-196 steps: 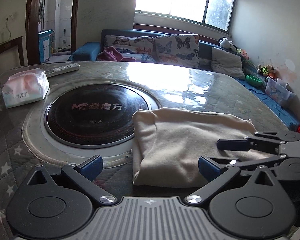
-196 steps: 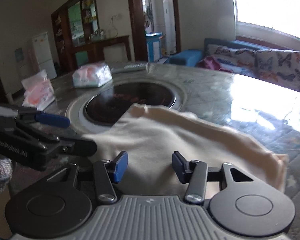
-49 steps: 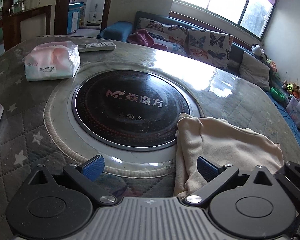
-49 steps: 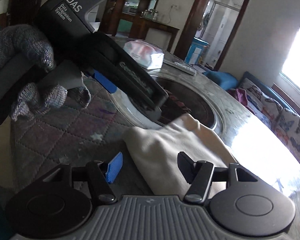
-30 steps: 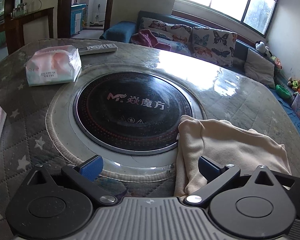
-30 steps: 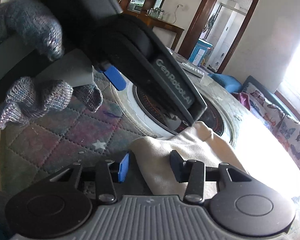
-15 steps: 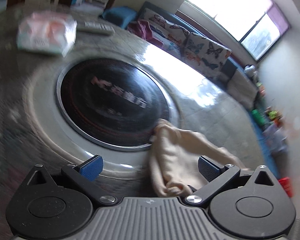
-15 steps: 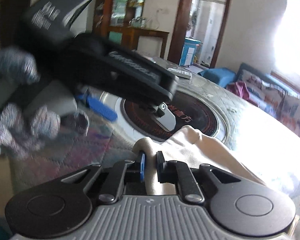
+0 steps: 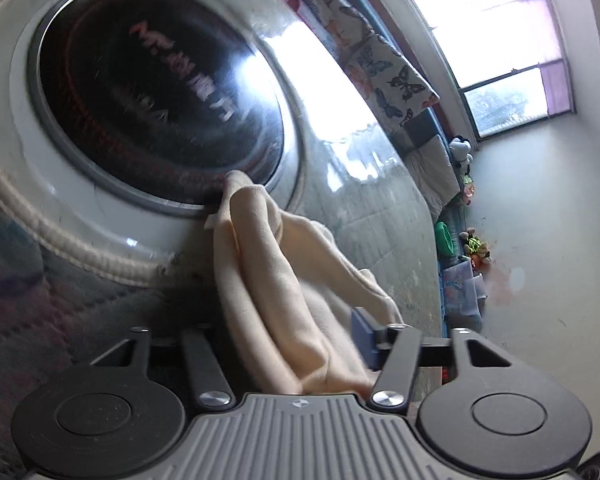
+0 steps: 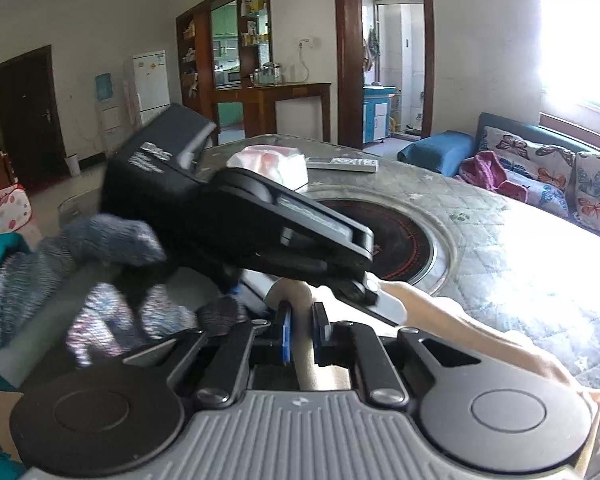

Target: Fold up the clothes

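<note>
Our right gripper [image 10: 303,330] has its fingers pinched nearly together on a bunched edge of the cream garment [image 10: 452,320]. The left gripper [image 9: 288,340] has cloth filling the gap btwn its fingers; only the right blue pad shows, pressed to the fabric, so we can't tell if it's clamped. The garment [image 9: 268,272] is soft, cream, gathered into long vertical folds, lying on the quilted worktop [image 10: 520,256] w/ its far tip at the rim of the dark round hotplate [image 9: 148,84]. Right view alone shows our gloved left hand [image 10: 96,280] holding the left gripper, plus a tissue pack [image 10: 272,166] and remote [image 10: 342,164]; left view is tilted and blurred.
</note>
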`<state>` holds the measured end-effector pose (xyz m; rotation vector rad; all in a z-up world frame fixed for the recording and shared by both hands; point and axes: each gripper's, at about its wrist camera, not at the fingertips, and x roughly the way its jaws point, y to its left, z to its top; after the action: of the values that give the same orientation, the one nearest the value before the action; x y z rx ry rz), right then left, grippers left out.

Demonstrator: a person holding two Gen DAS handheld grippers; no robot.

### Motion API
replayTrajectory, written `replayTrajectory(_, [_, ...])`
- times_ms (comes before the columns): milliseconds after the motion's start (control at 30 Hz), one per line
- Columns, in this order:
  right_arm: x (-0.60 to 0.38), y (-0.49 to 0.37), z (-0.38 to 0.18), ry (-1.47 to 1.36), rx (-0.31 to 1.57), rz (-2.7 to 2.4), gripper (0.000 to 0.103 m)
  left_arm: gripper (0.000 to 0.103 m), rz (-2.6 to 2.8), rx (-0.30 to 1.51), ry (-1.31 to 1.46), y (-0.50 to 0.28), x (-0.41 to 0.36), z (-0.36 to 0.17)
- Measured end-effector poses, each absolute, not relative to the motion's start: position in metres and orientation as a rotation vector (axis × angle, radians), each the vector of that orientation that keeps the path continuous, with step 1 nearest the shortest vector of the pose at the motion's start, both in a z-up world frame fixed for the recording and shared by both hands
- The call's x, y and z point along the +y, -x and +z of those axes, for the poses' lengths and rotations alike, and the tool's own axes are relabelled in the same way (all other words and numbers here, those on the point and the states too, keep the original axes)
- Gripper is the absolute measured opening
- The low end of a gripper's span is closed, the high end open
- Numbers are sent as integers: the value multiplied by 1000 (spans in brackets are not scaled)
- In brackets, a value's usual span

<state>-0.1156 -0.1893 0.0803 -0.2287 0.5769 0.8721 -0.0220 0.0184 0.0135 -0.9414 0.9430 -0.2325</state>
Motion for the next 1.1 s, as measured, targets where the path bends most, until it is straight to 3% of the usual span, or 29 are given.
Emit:
replayTrajectory(100, [-194, 118, 78, 228, 582, 889, 9, 30, -220, 939, 939, 22, 21, 9])
replayTrajectory(200, [-203, 124, 75, 197, 592, 872, 15, 21, -215, 941, 917, 23, 23, 8])
replayTrajectory(333, [-230, 130, 75, 142, 590, 788, 23, 21, -218, 933, 893, 24, 22, 9])
replayTrajectory(500, [-281, 118, 72, 72, 600, 605, 25, 21, -225, 916, 809, 25, 13, 15])
replayTrajectory(600, [-312, 101, 66, 32, 613, 489, 37, 21, -228, 915, 794, 26, 11, 16])
replayTrajectory(767, [-355, 76, 53, -41, 635, 347, 44, 21, -230, 915, 752, 28, 5, 18])
replayTrajectory(1100, [-384, 48, 28, -191, 695, 322, 44, 22, -227, 926, 729, 21, -3, 21])
